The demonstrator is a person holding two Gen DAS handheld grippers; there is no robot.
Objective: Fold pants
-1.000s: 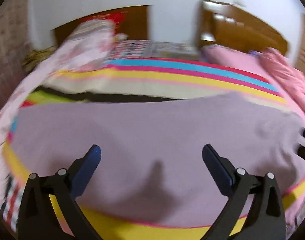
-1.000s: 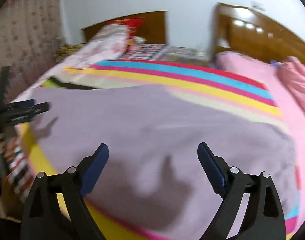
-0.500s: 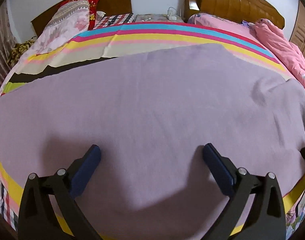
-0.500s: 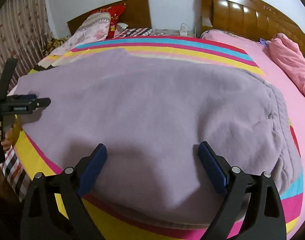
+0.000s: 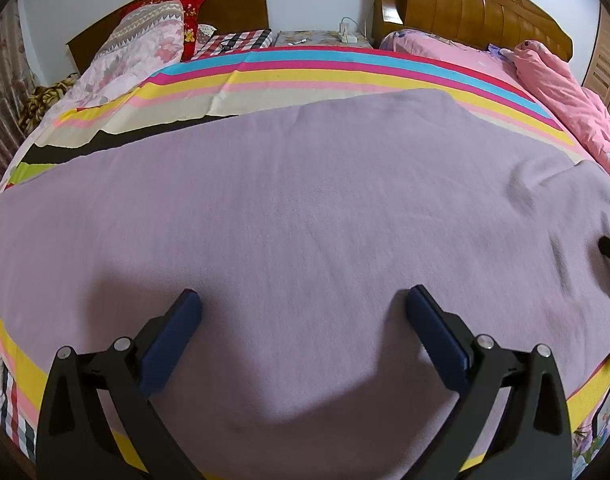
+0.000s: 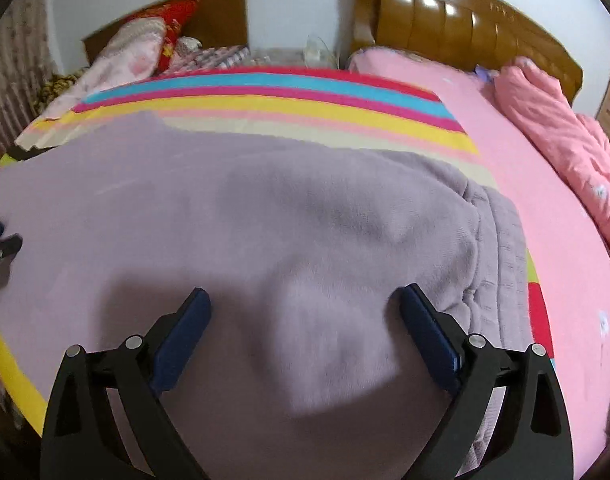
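The lilac pants (image 5: 305, 216) lie spread flat on the bed, directly ahead of and beneath both tongs, with the long axis running crosswise to them, side to side. The gathered, ribbed end that looks like the waistband (image 6: 501, 264) sits just ahead and to the outside of the right tongs (image 6: 305, 304); the other end stretches off past the left tongs (image 5: 301, 300), its far edge running to the left rim of that view. Each tongs therefore hangs over its own end: the right is nearer the waistband, the left nearer the leg end.

Both tongs stand wide open and grip nothing, their blue pads just above the cloth; whether they touch it cannot be told. The tip of the right tongs shows at the right edge of the left view, and the left tongs at the left edge of the right view.

No fold is made yet. Judging from this layout, the next move is probably a pinch at each end of one long edge.

Beyond the pants are the striped bedsheet (image 5: 305, 76), a pink quilt (image 6: 553, 128) to the right, and pillows (image 5: 145, 36) at the far left.
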